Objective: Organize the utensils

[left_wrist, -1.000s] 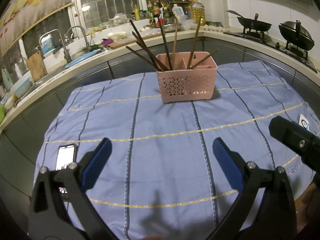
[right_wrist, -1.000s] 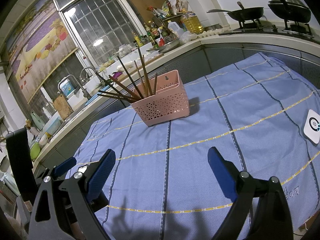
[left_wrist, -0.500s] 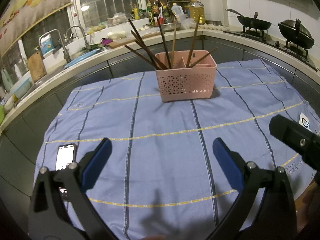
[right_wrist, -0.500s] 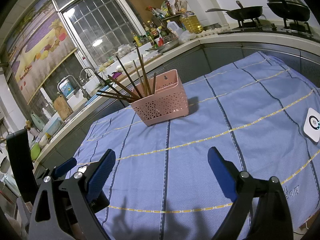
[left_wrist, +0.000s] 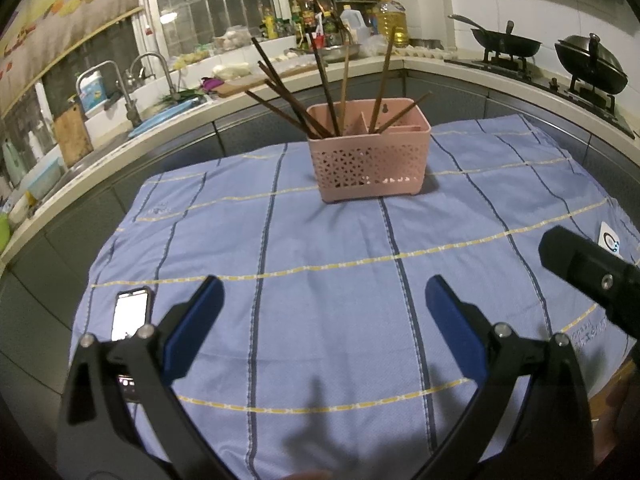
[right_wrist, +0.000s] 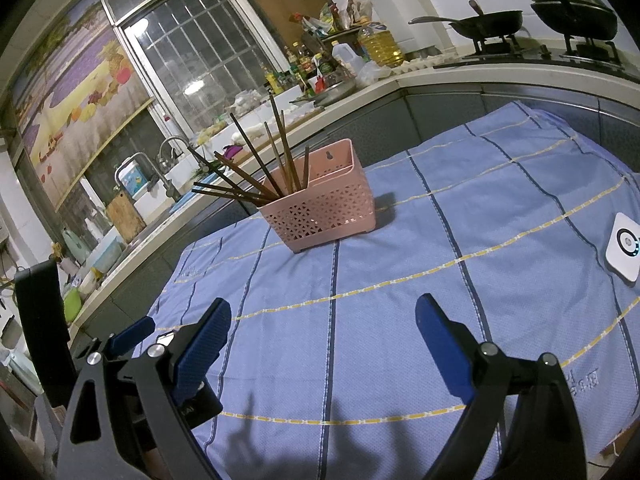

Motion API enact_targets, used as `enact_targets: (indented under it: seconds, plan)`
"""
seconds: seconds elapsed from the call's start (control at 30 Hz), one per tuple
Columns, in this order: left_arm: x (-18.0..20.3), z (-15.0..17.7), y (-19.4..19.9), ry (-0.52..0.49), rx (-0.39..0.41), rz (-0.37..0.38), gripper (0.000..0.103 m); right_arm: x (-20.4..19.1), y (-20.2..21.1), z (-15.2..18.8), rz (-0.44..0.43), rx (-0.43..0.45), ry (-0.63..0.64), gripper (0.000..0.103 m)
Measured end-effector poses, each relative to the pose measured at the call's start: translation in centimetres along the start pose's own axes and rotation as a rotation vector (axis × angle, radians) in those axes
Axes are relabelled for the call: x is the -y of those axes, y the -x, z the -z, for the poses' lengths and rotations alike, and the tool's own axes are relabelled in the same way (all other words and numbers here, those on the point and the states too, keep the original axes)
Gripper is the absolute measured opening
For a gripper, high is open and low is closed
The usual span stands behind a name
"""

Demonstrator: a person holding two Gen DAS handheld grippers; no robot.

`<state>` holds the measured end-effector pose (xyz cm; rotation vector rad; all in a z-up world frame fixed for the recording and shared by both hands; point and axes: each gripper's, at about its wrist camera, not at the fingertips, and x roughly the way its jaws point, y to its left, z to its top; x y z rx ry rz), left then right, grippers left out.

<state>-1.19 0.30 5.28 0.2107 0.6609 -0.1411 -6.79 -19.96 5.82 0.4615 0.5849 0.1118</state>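
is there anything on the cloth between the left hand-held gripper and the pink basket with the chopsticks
Nothing visible. From the left hand-held gripper, open and empty, only bare blue cloth runs up to the pink basket holding the chopsticks. The phone lies off to the left and the white device off to the right, both clear of that path.

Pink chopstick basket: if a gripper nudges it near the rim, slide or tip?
The pink basket looks like thin perforated plastic, so probably light. It would likely slide on the tablecloth. The chopsticks lean out to one side, so a high push might tip it.
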Motion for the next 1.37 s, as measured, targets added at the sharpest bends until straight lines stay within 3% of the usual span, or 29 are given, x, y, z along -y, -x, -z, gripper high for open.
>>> enact_targets:
  seconds: [1.37]
  plan:
    - [-0.65, 0.09, 0.31, 0.012, -0.018, 0.022, 0.097, -0.23, 0.34, 0.80, 0.010, -0.010, -0.011, 0.092]
